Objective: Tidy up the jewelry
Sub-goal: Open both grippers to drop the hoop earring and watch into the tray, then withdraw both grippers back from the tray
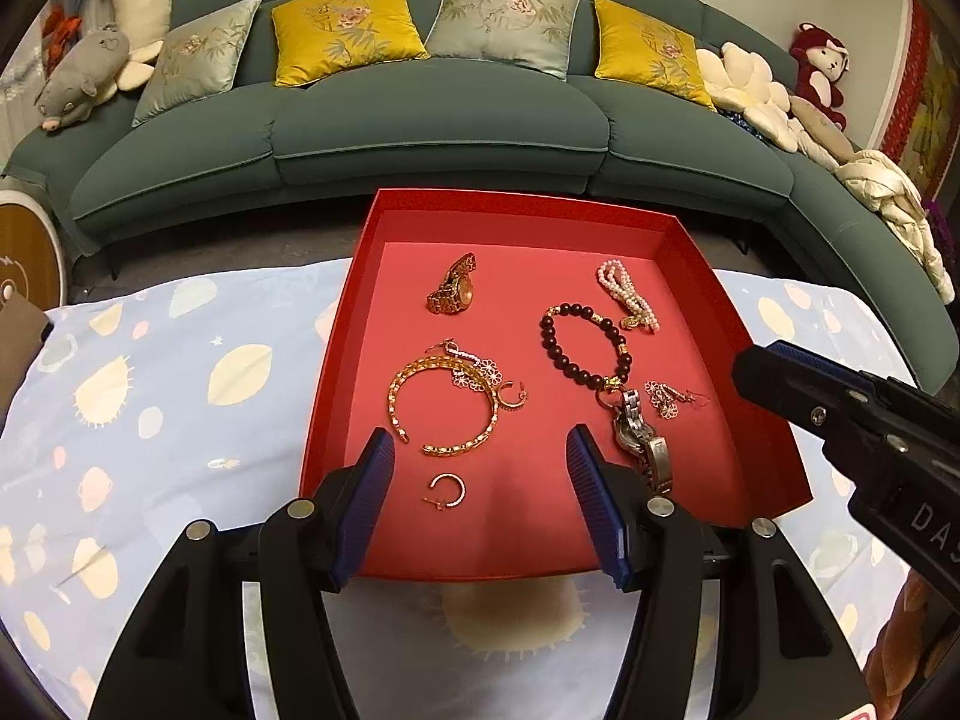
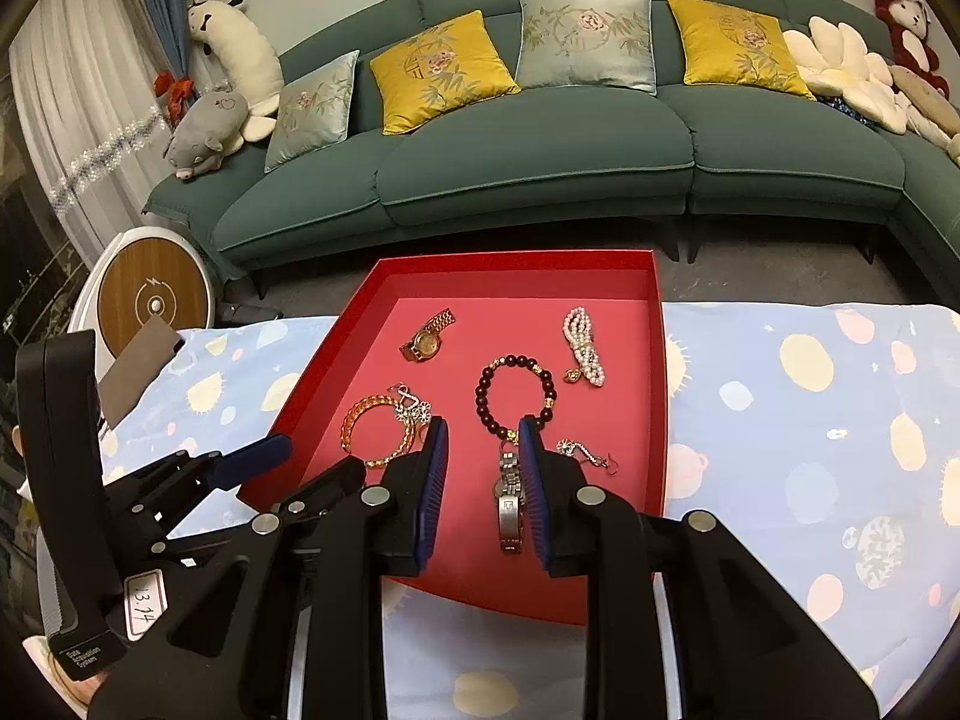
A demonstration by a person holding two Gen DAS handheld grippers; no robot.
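A red tray (image 1: 336, 324) (image 2: 657, 396) on a patterned cloth holds jewelry: a gold watch (image 1: 454, 292) (image 2: 427, 336), a pearl bracelet (image 1: 627, 295) (image 2: 583, 347), a dark bead bracelet (image 1: 585, 345) (image 2: 516, 396), a gold bangle (image 1: 444, 408) (image 2: 378, 429), a silver watch (image 1: 645, 444) (image 2: 510, 498), small earrings (image 1: 669, 399) and a hoop earring (image 1: 447, 489). My left gripper (image 1: 480, 444) is open above the tray's near part, over the hoop earring. My right gripper (image 2: 483, 432) is open, its fingers on either side of the silver watch.
The cloth (image 2: 810, 420) covers the table on both sides of the tray. A teal sofa (image 1: 432, 120) with cushions and plush toys stands behind. A round wooden-faced device (image 2: 153, 300) sits on the floor at the left.
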